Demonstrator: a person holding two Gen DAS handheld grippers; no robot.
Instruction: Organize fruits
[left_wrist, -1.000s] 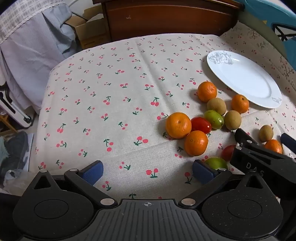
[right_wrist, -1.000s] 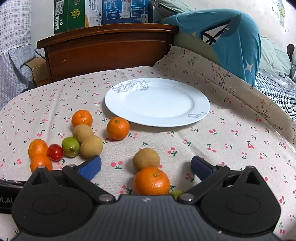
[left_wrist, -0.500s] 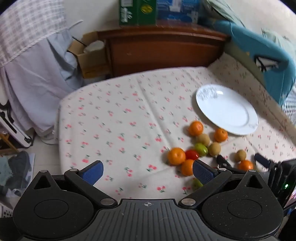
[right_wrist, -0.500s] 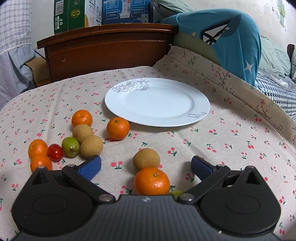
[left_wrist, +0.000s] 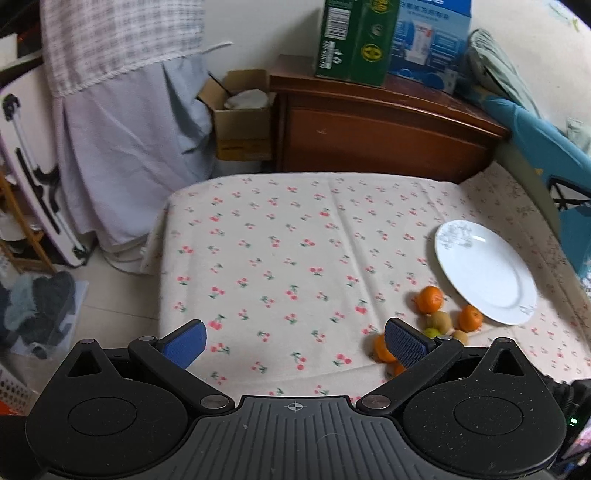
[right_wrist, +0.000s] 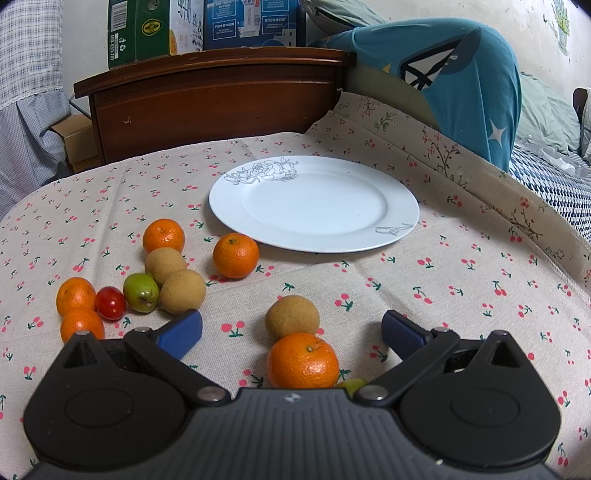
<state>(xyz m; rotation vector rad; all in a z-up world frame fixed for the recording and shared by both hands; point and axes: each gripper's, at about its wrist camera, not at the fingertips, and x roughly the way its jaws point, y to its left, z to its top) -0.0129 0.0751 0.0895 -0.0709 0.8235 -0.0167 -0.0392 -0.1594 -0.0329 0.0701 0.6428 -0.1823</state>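
Note:
A white plate (right_wrist: 314, 203) lies on the cherry-print cloth (right_wrist: 424, 288), with nothing on it. Loose fruit sits in front of it: several oranges such as one by the rim (right_wrist: 235, 255), brown round fruits (right_wrist: 181, 291), a green fruit (right_wrist: 141, 292) and a red tomato (right_wrist: 110, 302). My right gripper (right_wrist: 291, 334) is open low over the cloth, an orange (right_wrist: 302, 361) and a brown fruit (right_wrist: 291, 316) between its fingers, untouched. My left gripper (left_wrist: 295, 341) is open, high above the cloth's near edge. From there the plate (left_wrist: 485, 271) and fruit cluster (left_wrist: 428, 300) sit far right.
A dark wooden cabinet (right_wrist: 214, 99) stands behind the table with cartons (left_wrist: 356, 37) on top. A blue cushion (right_wrist: 469, 85) and bedding lie to the right. On the left hang grey cloth (left_wrist: 122, 129) and a cardboard box (left_wrist: 240, 114); clothes lie on the floor (left_wrist: 37, 310).
My left gripper has risen and pulled back, so the table and fruits look much smaller and further right. The right gripper has stayed still over the orange.

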